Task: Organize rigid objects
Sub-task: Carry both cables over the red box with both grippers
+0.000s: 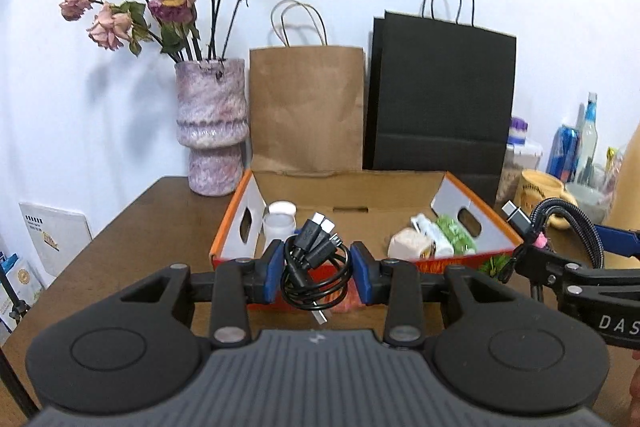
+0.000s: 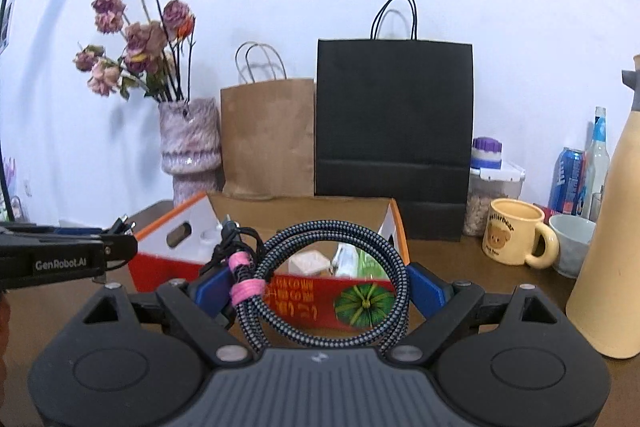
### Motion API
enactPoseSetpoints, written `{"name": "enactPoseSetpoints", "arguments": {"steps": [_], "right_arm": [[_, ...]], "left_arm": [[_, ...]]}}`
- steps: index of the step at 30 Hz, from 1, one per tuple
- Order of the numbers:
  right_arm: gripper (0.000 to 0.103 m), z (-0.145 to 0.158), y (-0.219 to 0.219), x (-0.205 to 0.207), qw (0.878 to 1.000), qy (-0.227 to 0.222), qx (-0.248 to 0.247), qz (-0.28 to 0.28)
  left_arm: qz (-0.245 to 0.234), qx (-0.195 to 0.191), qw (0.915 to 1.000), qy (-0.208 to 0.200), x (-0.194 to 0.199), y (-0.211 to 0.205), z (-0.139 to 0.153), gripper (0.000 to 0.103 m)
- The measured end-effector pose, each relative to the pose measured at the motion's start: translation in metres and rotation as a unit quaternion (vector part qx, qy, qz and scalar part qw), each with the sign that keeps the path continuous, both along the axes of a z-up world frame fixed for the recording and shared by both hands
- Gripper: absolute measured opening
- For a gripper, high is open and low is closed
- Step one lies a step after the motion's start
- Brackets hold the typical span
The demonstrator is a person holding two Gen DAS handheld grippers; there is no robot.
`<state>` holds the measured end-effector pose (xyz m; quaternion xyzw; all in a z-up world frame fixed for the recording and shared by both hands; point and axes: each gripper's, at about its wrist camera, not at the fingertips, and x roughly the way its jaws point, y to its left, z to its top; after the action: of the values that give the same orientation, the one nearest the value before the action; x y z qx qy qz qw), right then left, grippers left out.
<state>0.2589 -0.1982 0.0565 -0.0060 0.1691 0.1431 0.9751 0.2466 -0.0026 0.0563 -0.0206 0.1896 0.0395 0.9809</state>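
Note:
My left gripper (image 1: 316, 273) is shut on a coiled black cable bundle (image 1: 316, 259), held just in front of an open orange-rimmed cardboard box (image 1: 236, 211). Inside the box are a white-capped jar (image 1: 280, 221), a beige block (image 1: 408, 245) and green-and-white packets (image 1: 452, 237). My right gripper (image 2: 320, 291) is shut on a coiled braided grey cable (image 2: 384, 259) tied with a pink band (image 2: 246, 289), held before the box's red front (image 2: 304, 301). The right gripper with its cable also shows at the right in the left wrist view (image 1: 560, 227).
A purple vase of dried roses (image 1: 212, 123), a brown paper bag (image 1: 306, 107) and a black paper bag (image 1: 440, 99) stand behind the box. At the right stand a yellow mug (image 2: 516, 237), a bowl (image 2: 572, 243), a tan bottle (image 2: 612, 247), cans and a food container (image 2: 492, 187).

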Motion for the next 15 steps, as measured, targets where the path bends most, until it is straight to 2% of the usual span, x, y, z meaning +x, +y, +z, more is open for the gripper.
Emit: {"name": "enactPoseSetpoints", "arguments": {"steps": [15], "right_arm": [[0.091, 0.011, 0.006, 0.04, 1.0, -0.006, 0.004, -0.012]], "left_arm": [[0.023, -0.024, 0.9992, -0.02, 0.035, 0.001, 0.013, 0.037]]}}
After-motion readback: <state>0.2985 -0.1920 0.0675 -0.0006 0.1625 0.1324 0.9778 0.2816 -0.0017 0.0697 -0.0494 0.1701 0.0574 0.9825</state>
